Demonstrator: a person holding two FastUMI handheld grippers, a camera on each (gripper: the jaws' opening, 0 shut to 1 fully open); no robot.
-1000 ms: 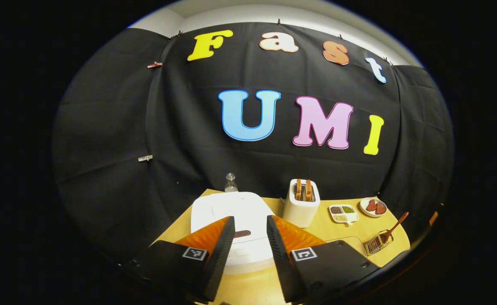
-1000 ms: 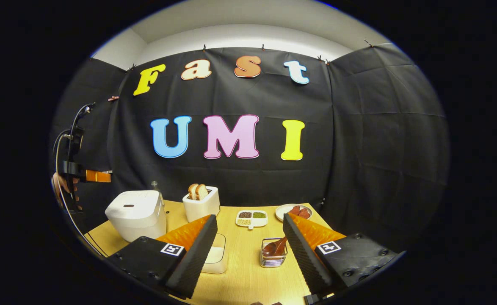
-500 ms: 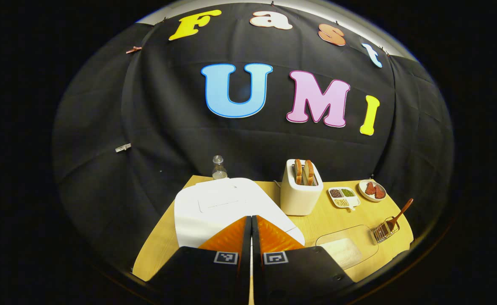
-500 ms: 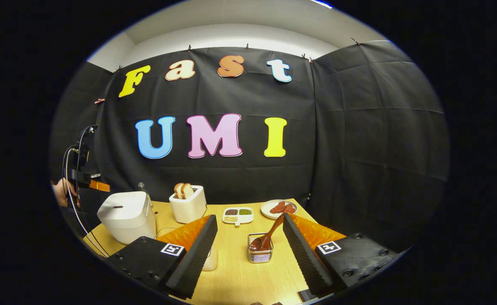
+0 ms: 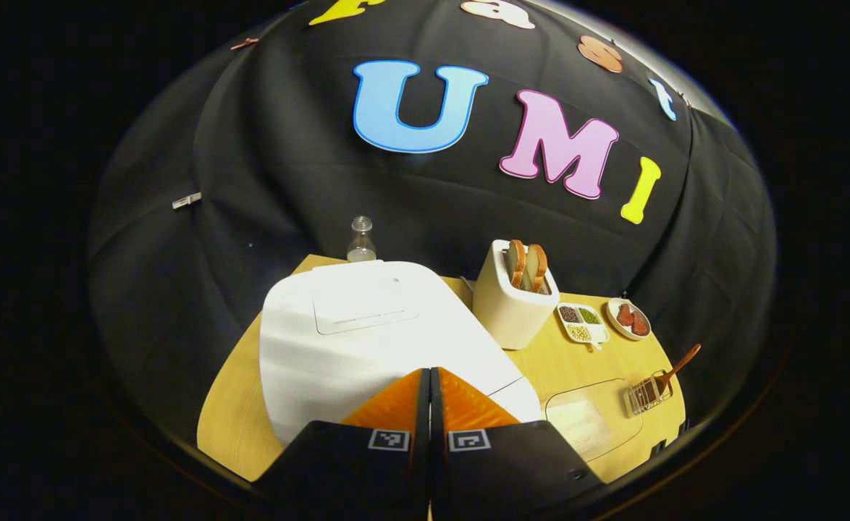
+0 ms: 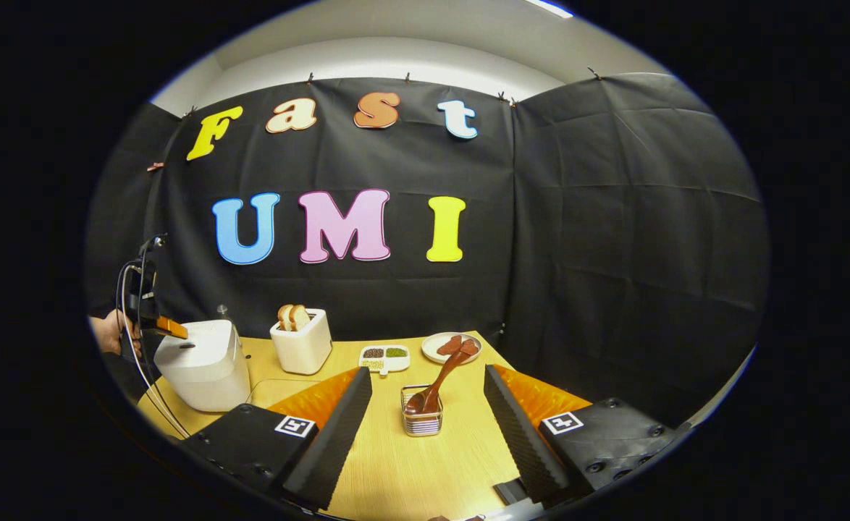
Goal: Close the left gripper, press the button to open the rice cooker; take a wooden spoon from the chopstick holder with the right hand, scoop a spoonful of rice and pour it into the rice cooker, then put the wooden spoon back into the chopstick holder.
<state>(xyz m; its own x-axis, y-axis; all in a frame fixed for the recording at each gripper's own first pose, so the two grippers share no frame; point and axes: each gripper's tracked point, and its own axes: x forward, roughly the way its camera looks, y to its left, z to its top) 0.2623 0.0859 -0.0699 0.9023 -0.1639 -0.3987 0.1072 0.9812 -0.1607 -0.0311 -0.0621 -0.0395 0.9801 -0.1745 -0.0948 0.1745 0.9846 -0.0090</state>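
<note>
The left hand-held gripper (image 5: 430,391) has its fingers pressed together just over the rice cooker (image 5: 367,340), whose lid is not open yet. The right hand-held gripper (image 6: 428,405) is spread, with the wooden spoon (image 6: 439,376) standing ahead of it in the chopstick holder (image 6: 422,420); taking, scooping, pouring and returning are left.

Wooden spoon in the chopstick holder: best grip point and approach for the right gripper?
Grip the wooden spoon on its bare upper handle, coming from above. Its bowl sits down in the chopstick holder and the handle leans up and away, free of the wires. The right gripper is open.
</note>
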